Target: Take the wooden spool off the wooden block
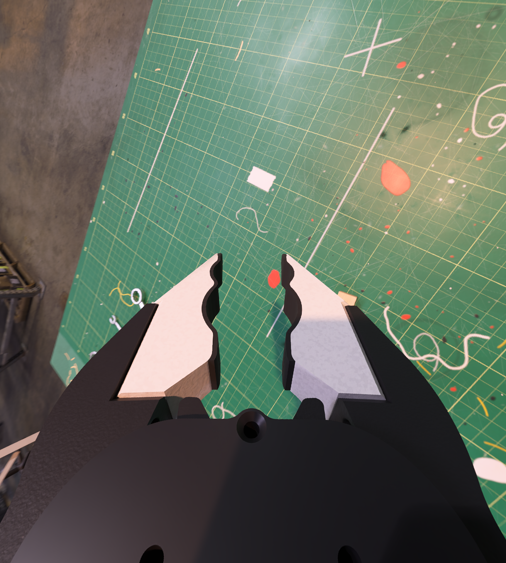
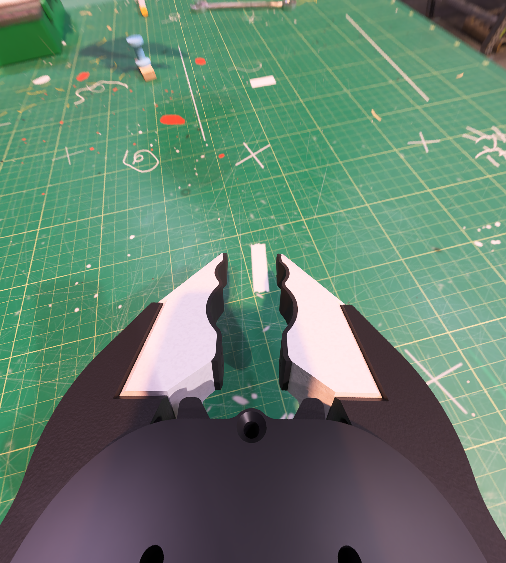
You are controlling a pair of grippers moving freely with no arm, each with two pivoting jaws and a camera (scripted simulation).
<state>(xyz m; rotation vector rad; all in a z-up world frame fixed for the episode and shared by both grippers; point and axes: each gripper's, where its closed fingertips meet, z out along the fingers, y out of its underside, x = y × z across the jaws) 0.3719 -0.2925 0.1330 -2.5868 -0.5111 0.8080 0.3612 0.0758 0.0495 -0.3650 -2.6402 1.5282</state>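
Wooden spool [image 2: 138,50]: pale blue, dumbbell-shaped, two rounded flanges on a narrow waist; stands tilted on the wooden block [image 2: 148,73], touching it, far off at the upper left of the right wrist view. The waist is judged the natural grip point.

Wooden block: small, pale, raw-grained, square-edged; a corner of it peeks from behind the left claw's finger [image 1: 348,298] in the left wrist view.

Left claw [image 1: 251,268]: spread, empty; white wedge fingers with black scalloped inner pads, the block just beside its right finger.

Right claw [image 2: 251,268]: spread, empty, well apart from the spool, straddling a white tape strip [image 2: 259,268].

Desk [image 2: 367,213]: green gridded cutting mat, scratched, spattered red and white, chalk-marked.

Green bin [image 2: 11,45]: matte, boxy, beyond the spool.
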